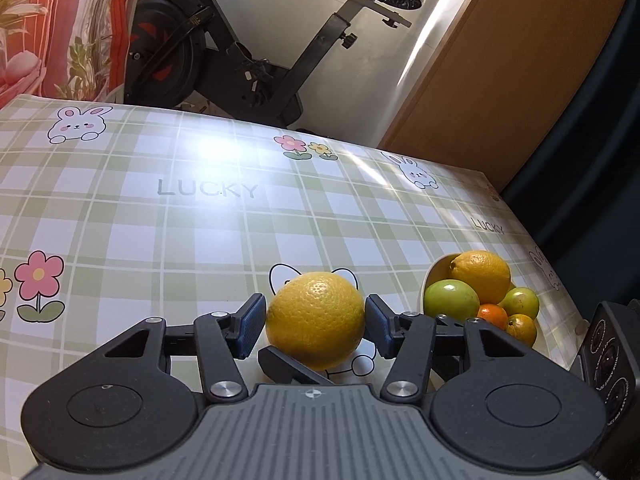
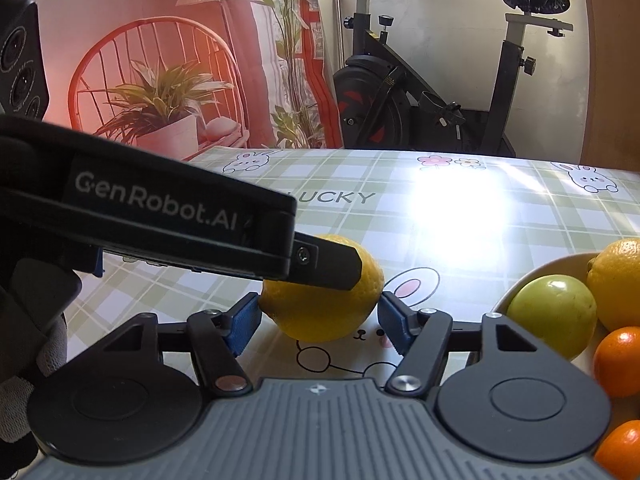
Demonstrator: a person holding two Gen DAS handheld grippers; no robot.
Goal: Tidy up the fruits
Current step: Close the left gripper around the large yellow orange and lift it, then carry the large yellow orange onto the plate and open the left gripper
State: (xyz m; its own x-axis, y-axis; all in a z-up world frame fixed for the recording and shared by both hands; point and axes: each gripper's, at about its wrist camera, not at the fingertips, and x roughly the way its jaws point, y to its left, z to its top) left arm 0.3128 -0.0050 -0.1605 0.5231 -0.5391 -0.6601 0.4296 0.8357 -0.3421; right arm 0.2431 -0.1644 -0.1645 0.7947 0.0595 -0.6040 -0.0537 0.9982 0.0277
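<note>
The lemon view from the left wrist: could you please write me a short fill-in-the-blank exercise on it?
1. The left gripper has a yellow ___ between its fingers.
2. The bowl holds a big yellow fruit, two green fruits and two small ___.
3. The word printed on the tablecloth is ___.
4. Beyond the tablecloth stands an exercise ___.

Missing words: lemon; oranges; LUCKY; bike.

Both wrist views close, angled down, sharing lemon [image 1: 316,320]
</note>
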